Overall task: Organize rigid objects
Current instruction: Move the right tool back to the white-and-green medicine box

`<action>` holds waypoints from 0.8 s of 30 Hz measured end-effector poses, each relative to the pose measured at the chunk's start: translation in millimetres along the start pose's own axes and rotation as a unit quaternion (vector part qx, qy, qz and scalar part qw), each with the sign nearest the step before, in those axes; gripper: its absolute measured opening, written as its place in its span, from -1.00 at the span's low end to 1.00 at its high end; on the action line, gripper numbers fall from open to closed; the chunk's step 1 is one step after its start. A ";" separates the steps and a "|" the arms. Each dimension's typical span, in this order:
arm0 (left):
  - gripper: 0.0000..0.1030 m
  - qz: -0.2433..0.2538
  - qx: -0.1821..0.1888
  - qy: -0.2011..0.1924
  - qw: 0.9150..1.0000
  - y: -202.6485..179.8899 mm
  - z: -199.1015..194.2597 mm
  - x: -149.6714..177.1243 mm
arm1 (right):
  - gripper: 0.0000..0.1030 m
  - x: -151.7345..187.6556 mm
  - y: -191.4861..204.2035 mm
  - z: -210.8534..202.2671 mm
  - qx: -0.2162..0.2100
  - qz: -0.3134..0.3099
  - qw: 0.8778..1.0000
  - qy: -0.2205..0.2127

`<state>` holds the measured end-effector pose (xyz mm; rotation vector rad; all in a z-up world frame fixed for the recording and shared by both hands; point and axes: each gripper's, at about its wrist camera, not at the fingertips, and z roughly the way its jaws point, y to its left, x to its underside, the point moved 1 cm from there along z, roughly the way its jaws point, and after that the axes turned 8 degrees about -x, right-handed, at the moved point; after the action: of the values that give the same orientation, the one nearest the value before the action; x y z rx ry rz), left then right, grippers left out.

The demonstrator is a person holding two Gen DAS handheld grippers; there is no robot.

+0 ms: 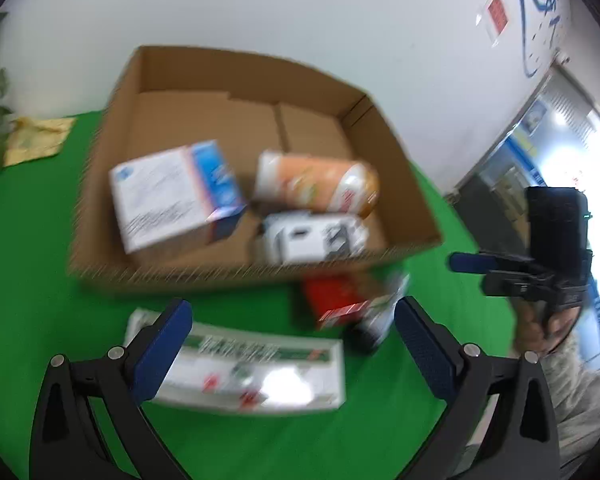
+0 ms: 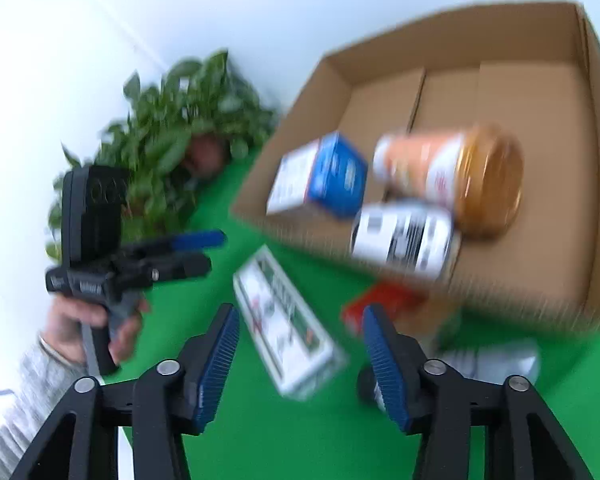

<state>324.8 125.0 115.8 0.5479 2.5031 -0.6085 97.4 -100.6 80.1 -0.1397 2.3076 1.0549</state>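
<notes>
Both the left hand-held gripper [image 1: 292, 344] and right hand-held gripper [image 2: 300, 344] are spread, empty. The long white carton [image 1: 252, 372] lies on the table before the cardboard box [image 1: 148, 276] (near edge); a hasty grab could skid it.

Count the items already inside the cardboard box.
3: a white-and-blue carton at the left, an orange cylindrical canister lying at the right, a white black-printed box against the near wall. Others may be hidden.

Left wrist cam looks down over the cardboard box [image 1: 256, 168] from its near side; right wrist cam comes from the right. Both close, sharing box, green desk [image 1: 40, 264], long carton [image 2: 284, 320].
</notes>
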 end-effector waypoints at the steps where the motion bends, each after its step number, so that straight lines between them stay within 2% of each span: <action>1: 0.99 0.004 -0.023 0.005 1.000 11.7 -3.4 16.5 | 0.16 12.7 1.3 7.6 0.006 0.002 1.000 0.003; 3: 0.99 -0.007 -0.057 0.011 0.998 37.0 -4.8 41.2 | 0.16 43.9 -3.2 22.6 0.017 0.010 1.000 0.010; 4: 0.99 -0.026 -0.060 0.016 0.998 54.1 -4.7 53.9 | 0.16 55.4 -2.7 34.7 0.027 0.006 0.999 0.017; 7: 0.90 -0.096 -0.070 0.029 0.993 107.3 7.1 76.0 | 0.16 78.6 11.1 72.0 0.079 -0.062 0.994 0.045; 9: 0.90 -0.128 -0.070 0.040 0.988 132.9 20.4 77.8 | 0.16 85.1 26.5 95.5 0.125 -0.142 0.981 0.054; 10: 0.90 -0.140 -0.054 0.038 0.988 138.4 26.4 76.8 | 0.16 85.9 31.3 106.7 0.141 -0.173 0.973 0.059; 11: 0.90 -0.154 -0.026 0.036 0.987 143.4 32.0 73.9 | 0.15 86.0 36.5 119.5 0.164 -0.218 0.960 0.066; 13: 0.89 -0.165 -0.013 0.033 0.986 146.4 39.7 65.0 | 0.16 84.0 33.3 134.7 0.194 -0.254 0.944 0.082; 14: 0.89 -0.159 -0.018 0.035 0.987 145.0 43.0 60.1 | 0.16 80.9 27.2 141.1 0.186 -0.257 0.943 0.098; 19: 0.89 -0.111 -0.016 0.060 0.992 133.6 59.8 44.6 | 0.22 63.8 10.6 148.0 0.154 -0.275 0.942 0.114; 21: 0.69 -0.094 -0.012 0.072 0.993 131.5 68.5 44.0 | 0.22 58.8 3.2 150.5 0.143 -0.283 0.940 0.122; 24: 0.60 -0.085 -0.015 0.081 0.993 129.0 68.8 47.0 | 0.23 56.7 -1.4 151.6 0.131 -0.287 0.940 0.131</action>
<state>375.4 207.5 -3.4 0.3890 2.7274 -0.6099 122.9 15.7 -29.7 -0.8331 2.3824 0.4483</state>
